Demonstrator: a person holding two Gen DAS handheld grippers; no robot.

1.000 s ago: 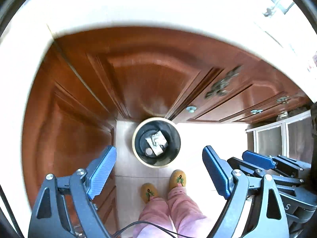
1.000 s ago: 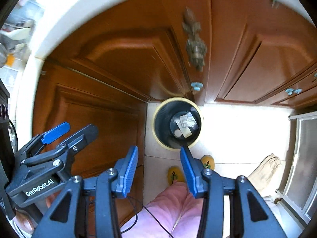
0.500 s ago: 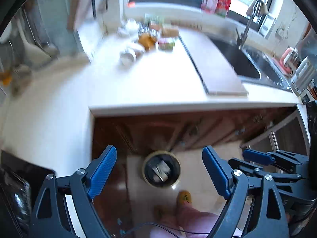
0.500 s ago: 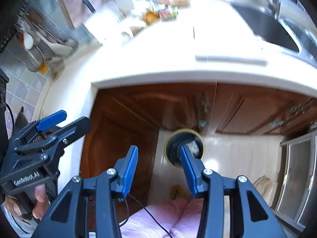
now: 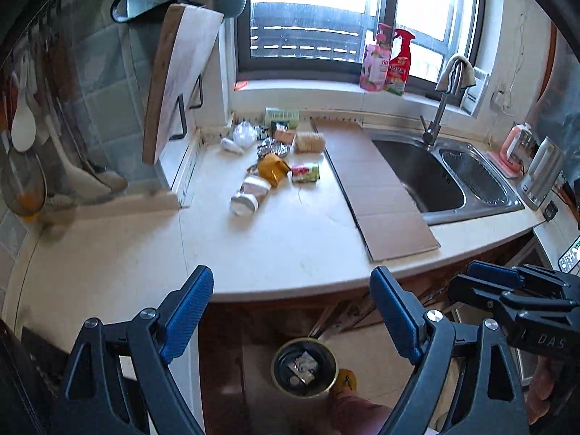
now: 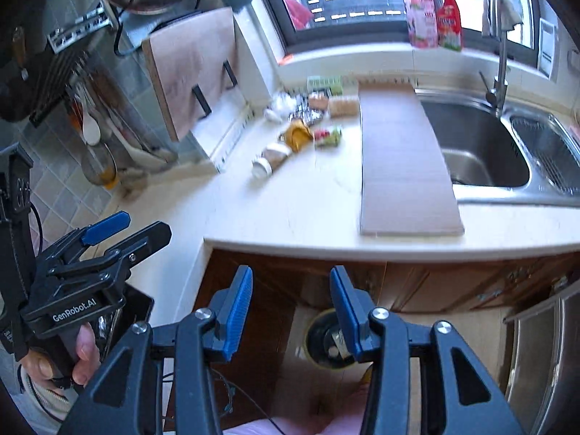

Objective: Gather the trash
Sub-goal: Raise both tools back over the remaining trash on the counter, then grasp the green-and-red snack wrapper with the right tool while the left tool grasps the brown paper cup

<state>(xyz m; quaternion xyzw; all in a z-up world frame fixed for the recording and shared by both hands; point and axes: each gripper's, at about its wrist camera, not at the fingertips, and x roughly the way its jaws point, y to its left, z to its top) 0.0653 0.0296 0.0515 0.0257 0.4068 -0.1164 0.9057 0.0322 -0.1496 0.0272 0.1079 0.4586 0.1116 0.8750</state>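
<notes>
"GenRobot.AI" on left hand-held gripper (image 6: 119, 250); "DAS", perhaps partial, on right hand-held gripper (image 5: 514, 291).

Glossy steel sink (image 5: 446, 177), matt cardboard sheet (image 5: 377, 188), wooden cabinets (image 6: 453, 282).

daylight via window (image 5: 362, 11), blown out | fisheye bend, dark corners | right view slightly blurred

I hold my left gripper (image 5: 291, 311) tilted downward, fingers (image 5: 186, 311) spread wide, empty. My right gripper (image 6: 290, 311), at its three o'clock, tilts likewise, fingers (image 6: 237, 308) half apart, empty.
</notes>
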